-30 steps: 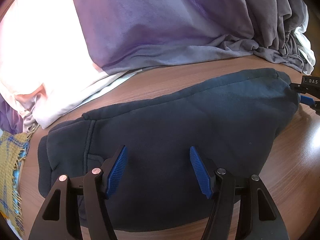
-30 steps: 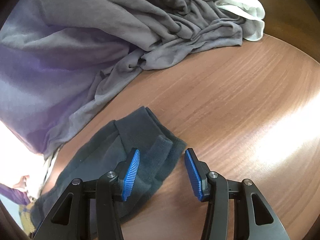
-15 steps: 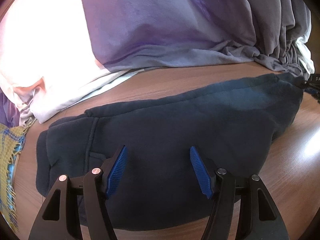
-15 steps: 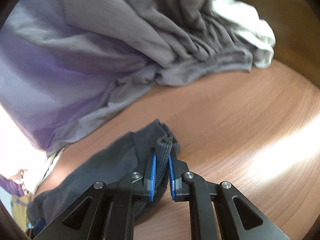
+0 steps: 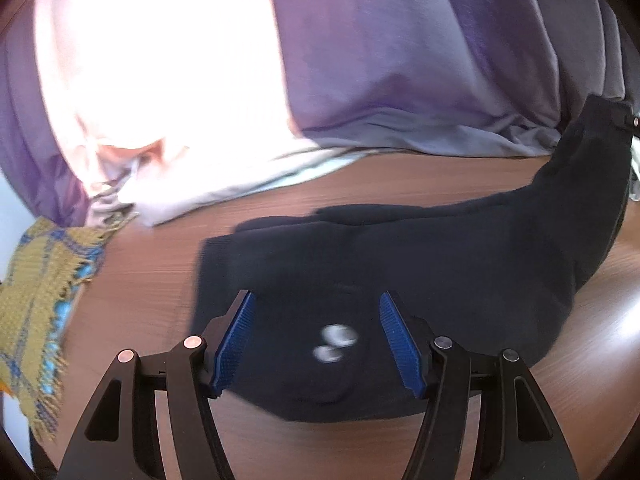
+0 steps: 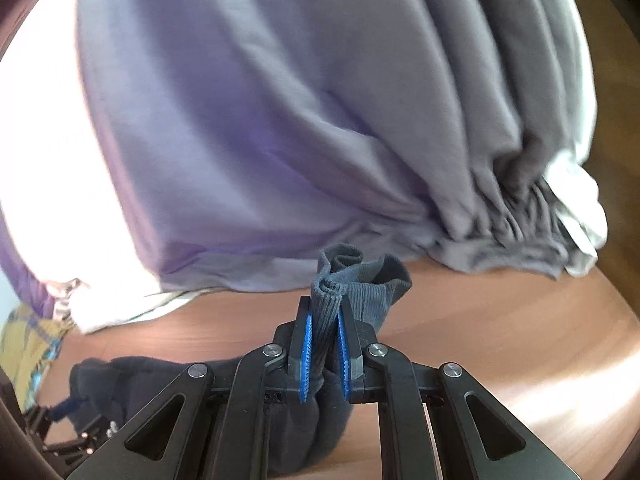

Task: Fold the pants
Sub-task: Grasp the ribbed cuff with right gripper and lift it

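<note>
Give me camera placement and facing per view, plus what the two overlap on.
Left wrist: rides the left gripper, looking forward and down over its open fingers at the dark pants on the wooden table; only its own black fingers with blue pads show.
Right wrist: rides the right gripper, facing the purple-grey cloth pile; its jaws are shut on the pants' ribbed cuff.
Shared: pants, table, cloth pile, yellow woven cloth; the left gripper shows at the right view's lower left.

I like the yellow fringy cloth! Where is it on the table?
The yellow checked cloth lies at the far left edge of the left wrist view, on the wooden table, just left of the dark pants and below the white fabric.
</note>
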`<state>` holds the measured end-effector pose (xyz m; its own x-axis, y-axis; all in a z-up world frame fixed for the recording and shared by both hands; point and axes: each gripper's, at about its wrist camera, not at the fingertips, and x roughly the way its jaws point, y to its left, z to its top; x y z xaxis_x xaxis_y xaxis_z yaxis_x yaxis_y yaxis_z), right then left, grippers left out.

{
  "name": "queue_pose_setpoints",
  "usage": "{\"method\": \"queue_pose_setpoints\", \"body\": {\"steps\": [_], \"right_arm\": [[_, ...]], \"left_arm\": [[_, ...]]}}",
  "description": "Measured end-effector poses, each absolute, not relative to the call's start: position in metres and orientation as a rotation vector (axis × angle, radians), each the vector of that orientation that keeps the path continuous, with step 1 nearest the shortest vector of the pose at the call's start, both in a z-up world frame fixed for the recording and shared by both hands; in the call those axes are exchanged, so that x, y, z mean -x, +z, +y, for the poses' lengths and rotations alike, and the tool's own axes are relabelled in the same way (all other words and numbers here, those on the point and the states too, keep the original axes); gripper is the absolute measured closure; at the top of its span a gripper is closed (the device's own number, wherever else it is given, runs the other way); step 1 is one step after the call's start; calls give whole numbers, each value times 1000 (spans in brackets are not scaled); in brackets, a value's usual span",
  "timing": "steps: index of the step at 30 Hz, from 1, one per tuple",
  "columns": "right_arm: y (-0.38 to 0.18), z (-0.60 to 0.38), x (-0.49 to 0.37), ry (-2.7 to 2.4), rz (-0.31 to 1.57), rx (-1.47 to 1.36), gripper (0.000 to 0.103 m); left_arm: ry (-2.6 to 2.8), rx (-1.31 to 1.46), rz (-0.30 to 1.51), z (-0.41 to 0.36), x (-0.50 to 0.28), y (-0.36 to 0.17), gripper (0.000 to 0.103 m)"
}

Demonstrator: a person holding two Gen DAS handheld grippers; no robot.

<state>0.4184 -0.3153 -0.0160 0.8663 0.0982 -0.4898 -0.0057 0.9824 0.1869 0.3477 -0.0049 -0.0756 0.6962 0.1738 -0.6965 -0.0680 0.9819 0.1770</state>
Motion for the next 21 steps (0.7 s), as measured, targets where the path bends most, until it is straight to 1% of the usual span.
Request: {"method": "queue_pose_setpoints", "body": {"steps": [1, 4, 5, 8, 12, 15, 21], "right_arm": [[-12, -307, -417, 70, 511, -169, 91], [-2, -282, -413, 107, 485, -121, 91], [1, -271, -411, 119, 476, -100, 91], [6, -249, -407, 154, 464, -66, 91], [8, -225, -404, 185, 460, -34, 91], [7, -206, -400, 210, 462, -6, 91], [6, -167, -391, 300, 461, 37, 91]], "left_arm": [[143, -146, 785, 2, -345, -76, 40], [148, -148, 789, 21, -342, -78, 48], [148, -146, 794, 25, -342, -79, 53], [140, -122, 803, 39, -340, -84, 58], [107, -77, 846, 57, -345, -98, 68], [73, -17, 912, 69, -354, -114, 71], [23, 49, 939, 82, -354, -125, 71]]}}
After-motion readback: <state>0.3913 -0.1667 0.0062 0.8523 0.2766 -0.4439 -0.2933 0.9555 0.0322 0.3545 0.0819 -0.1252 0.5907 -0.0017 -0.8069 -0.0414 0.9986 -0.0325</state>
